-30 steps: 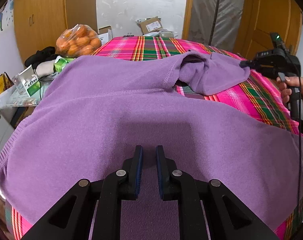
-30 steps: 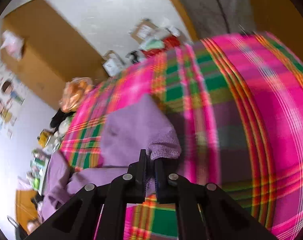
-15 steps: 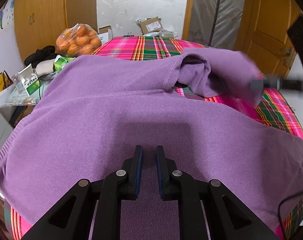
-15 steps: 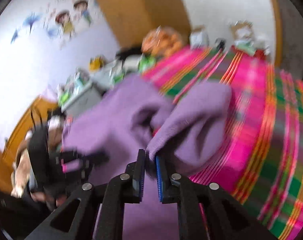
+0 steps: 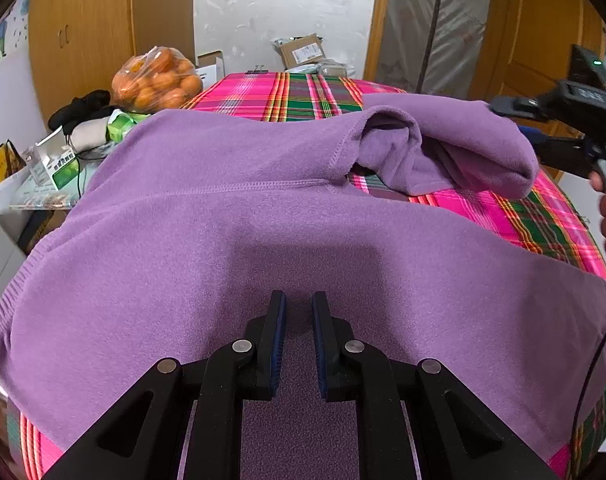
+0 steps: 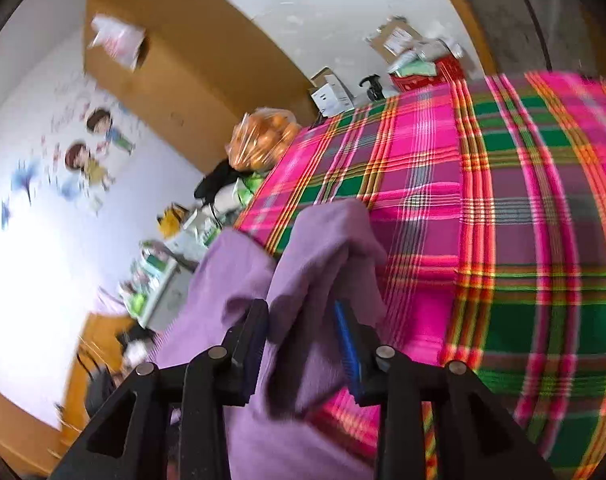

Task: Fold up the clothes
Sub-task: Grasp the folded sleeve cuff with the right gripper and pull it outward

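Observation:
A purple fleece sweater (image 5: pixel 231 232) lies spread over a pink and green plaid table (image 5: pixel 311 92). My left gripper (image 5: pixel 298 308) rests low over the sweater's body near its hem, jaws nearly closed with a narrow gap and no cloth between them. The sweater's sleeve (image 5: pixel 475 152) is folded back on itself at the far right. My right gripper (image 6: pixel 301 312) is open, with the sleeve end (image 6: pixel 327 248) loose between its fingers. It also shows at the right edge of the left wrist view (image 5: pixel 575 120).
A bag of oranges (image 5: pixel 157 80) and cartons and clutter (image 5: pixel 59 160) sit on a side surface left of the table. Cardboard boxes (image 5: pixel 301 50) stand behind the far edge. Wooden cupboards and a door line the walls.
My right gripper has opened, letting go of the sleeve end it was pinching. It swung the sleeve inward and then back to the right. My left gripper has not moved.

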`<action>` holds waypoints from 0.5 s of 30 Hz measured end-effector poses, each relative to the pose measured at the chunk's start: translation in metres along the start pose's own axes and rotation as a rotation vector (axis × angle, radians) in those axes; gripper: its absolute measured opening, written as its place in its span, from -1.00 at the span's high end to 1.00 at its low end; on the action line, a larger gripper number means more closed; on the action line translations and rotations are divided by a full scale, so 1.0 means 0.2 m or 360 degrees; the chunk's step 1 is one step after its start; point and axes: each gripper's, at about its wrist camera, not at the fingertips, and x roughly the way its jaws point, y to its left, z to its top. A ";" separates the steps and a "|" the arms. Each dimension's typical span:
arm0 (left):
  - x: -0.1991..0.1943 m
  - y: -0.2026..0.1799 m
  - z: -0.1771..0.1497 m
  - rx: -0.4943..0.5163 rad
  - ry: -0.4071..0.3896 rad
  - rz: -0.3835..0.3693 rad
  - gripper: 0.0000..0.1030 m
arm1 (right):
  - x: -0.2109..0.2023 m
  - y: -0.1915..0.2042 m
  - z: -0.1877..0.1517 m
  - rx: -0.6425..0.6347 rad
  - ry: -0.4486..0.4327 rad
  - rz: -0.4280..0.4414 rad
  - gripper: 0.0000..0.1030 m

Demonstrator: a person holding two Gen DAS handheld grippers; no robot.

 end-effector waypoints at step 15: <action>0.01 0.00 0.00 0.0000 0.0000 0.0000 0.75 | -0.06 -0.08 0.26 -0.0009 -0.0237 -0.0294 0.88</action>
